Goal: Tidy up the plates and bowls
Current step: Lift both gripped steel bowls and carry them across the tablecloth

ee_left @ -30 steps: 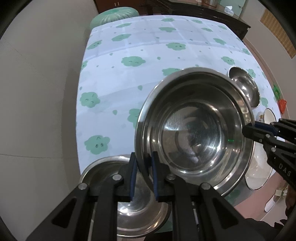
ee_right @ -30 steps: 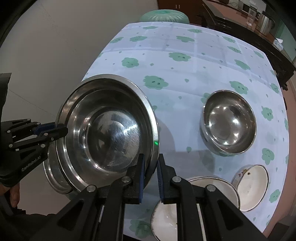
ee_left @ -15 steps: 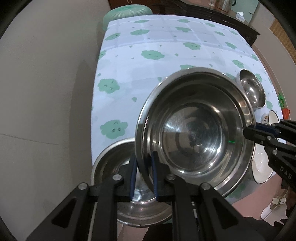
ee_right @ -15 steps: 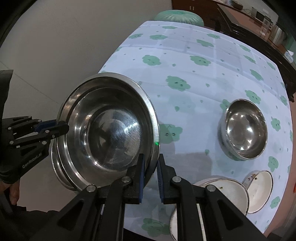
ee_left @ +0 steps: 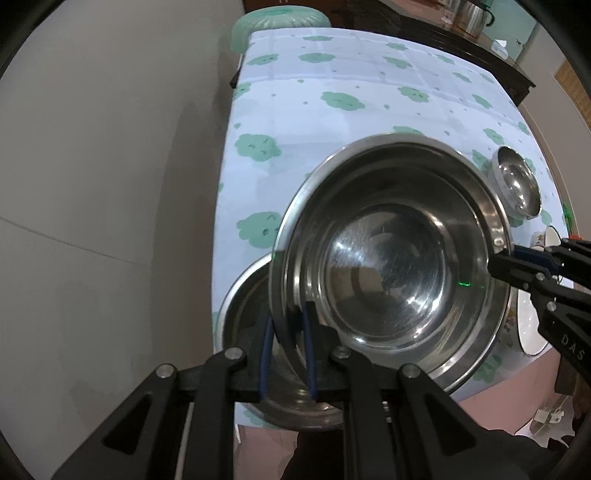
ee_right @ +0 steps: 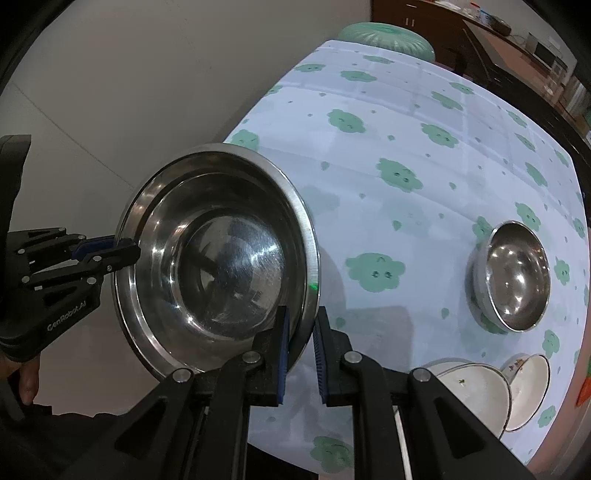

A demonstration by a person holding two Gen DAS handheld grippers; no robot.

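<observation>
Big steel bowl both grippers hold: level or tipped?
Tipped: the large steel bowl faces its inside toward both cameras, with the rim clamped on opposite sides.

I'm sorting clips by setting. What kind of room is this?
Probably a home dining room: a table with a green cloud-print tablecloth holding steel and white bowls, a dark wooden sideboard with a kettle, and a green stool.

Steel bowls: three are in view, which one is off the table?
The large steel bowl, tilted and gripped at opposite rims by the left gripper and right gripper. The second large bowl beneath it and the small bowl rest on the tablecloth.
</observation>
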